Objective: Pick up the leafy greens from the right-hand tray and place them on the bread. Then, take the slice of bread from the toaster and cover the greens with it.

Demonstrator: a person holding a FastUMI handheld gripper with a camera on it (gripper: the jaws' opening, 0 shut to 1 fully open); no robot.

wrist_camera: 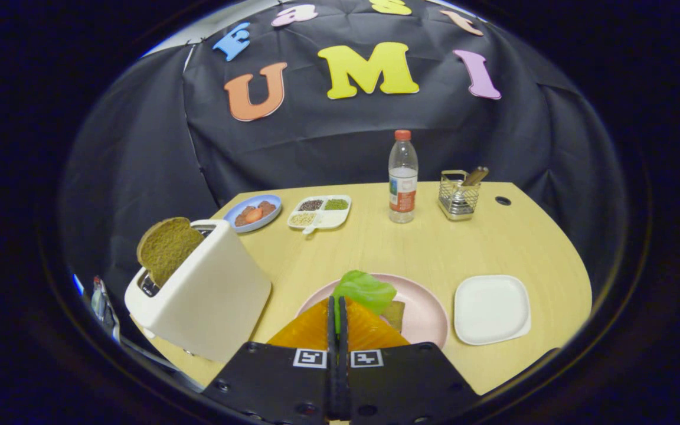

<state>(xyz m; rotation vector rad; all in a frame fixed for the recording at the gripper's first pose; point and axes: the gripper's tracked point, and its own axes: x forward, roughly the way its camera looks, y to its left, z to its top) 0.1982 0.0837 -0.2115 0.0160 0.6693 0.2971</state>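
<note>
So, status at this frame:

gripper: gripper point(338, 307) has its fingers pressed together with no visible gap, pinching the stem end of the leafy greens point(365, 290).
greens: leaf fans out from the fingertips toward 1 o'clock, hanging over the pink plate point(428, 310); stem runs down between the fingers.
bread on plate: a corner of the lower slice point(395, 314) shows just at 3 o'clock of the fingertips, under the leaf edge; the rest is hidden behind the fingers.
key relation: leaf sits directly above or a touch past the slice. Long axis of the leaf goes 7 to 1 o'clock, so I judge a small drop plus release lands it on the bread.
right-hand tray: white tray point(491, 309) at 3 o'clock of the plate, nothing on it.
toaster: toaster point(204, 292) at 9 o'clock of the fingers, near; top slice point(169, 247) stands up out of its slot, tilted left.
progress: greens lifted, not yet released; toast untouched.
risk: leaf may cling to a finger on opening, or slide off the slice.
</note>
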